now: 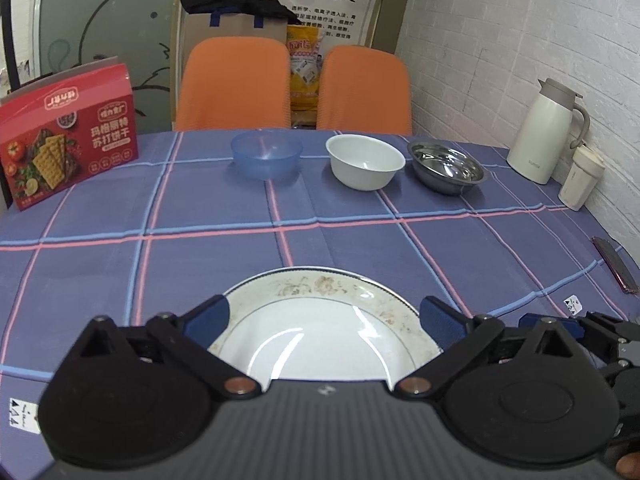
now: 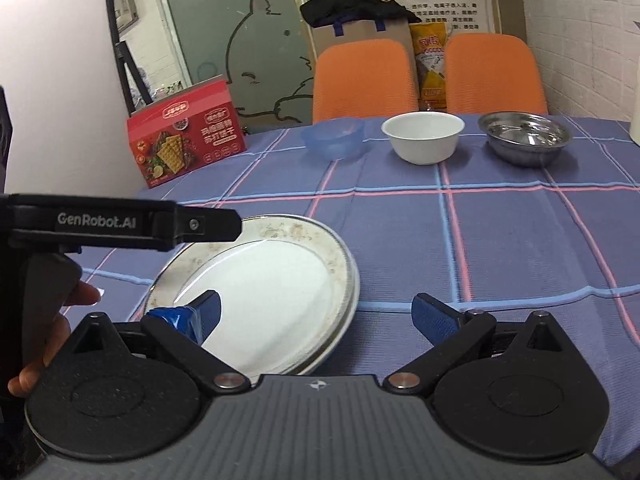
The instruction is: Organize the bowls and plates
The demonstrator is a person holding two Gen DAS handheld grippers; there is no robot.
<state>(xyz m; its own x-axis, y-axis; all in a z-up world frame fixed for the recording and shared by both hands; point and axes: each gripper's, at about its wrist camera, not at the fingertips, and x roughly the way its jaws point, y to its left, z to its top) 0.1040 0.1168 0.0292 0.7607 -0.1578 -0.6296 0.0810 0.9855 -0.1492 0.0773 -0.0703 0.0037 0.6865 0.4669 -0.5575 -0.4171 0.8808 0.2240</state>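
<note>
A white plate (image 1: 320, 340) with a stained patterned rim lies on the near part of the table; in the right wrist view (image 2: 264, 296) it looks like a stack of two plates. My left gripper (image 1: 324, 320) is open, its fingers straddling the plate. My right gripper (image 2: 316, 314) is open just right of the plate, its left finger over the plate's near edge. At the far side stand a blue plastic bowl (image 1: 266, 154), a white bowl (image 1: 365, 161) and a steel bowl (image 1: 446, 167), also in the right wrist view: blue (image 2: 334, 138), white (image 2: 423, 136), steel (image 2: 525, 136).
A red cracker box (image 1: 68, 136) stands far left. A cream thermos (image 1: 546, 136) and a small cup (image 1: 580, 178) stand by the brick wall at right. A phone (image 1: 614, 266) lies near the right edge. Two orange chairs (image 1: 236, 84) are behind the table.
</note>
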